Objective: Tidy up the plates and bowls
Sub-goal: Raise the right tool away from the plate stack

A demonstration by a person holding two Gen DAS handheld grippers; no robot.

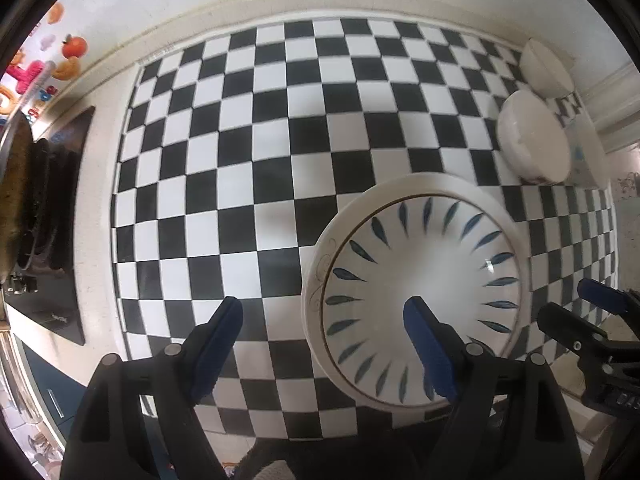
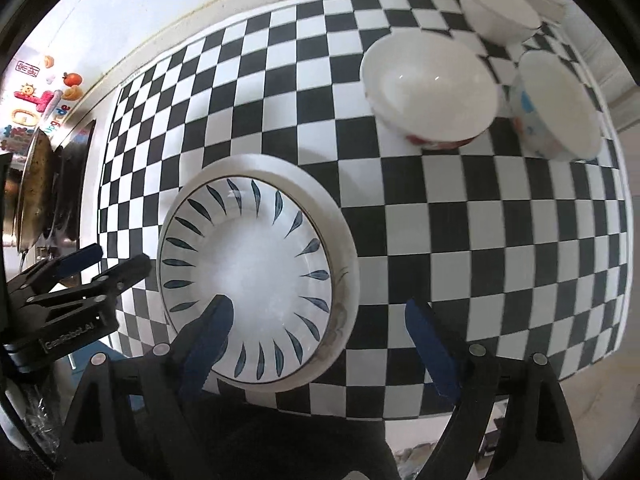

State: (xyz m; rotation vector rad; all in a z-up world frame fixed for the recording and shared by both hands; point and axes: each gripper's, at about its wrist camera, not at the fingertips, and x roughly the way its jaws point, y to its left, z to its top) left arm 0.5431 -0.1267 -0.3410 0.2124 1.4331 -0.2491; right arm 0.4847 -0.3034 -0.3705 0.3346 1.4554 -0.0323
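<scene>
Item 1. Leaf-pattern plate: white with blue leaf strokes round the well, it lies flat inside a larger plain white plate, the two nested as a stack at the near edge of the checkered mat. The nesting reads as the sorted plate pile.

Item 2. Left gripper: fingers released and spread wide, nothing between them. It hangs over the stack's left rim, one pad above the mat, the other above the plate's well, touching neither as far as can be told.

Item 3. Right gripper: likewise released and empty, spanning the stack's right rim from above. The two grippers flanking opposite rims suggest a two-handed carry that is finished, the stack now let go.

Item 4. Bowls, far right of the mat, well apart from the plates: a wide white bowl with red on its outer wall; just right of it, a bowl with blue print; farther back, a small white bowl. All upright and unstacked, so likely the remaining work.

Item 5. Stove with a pan, far left, off the mat.
</scene>
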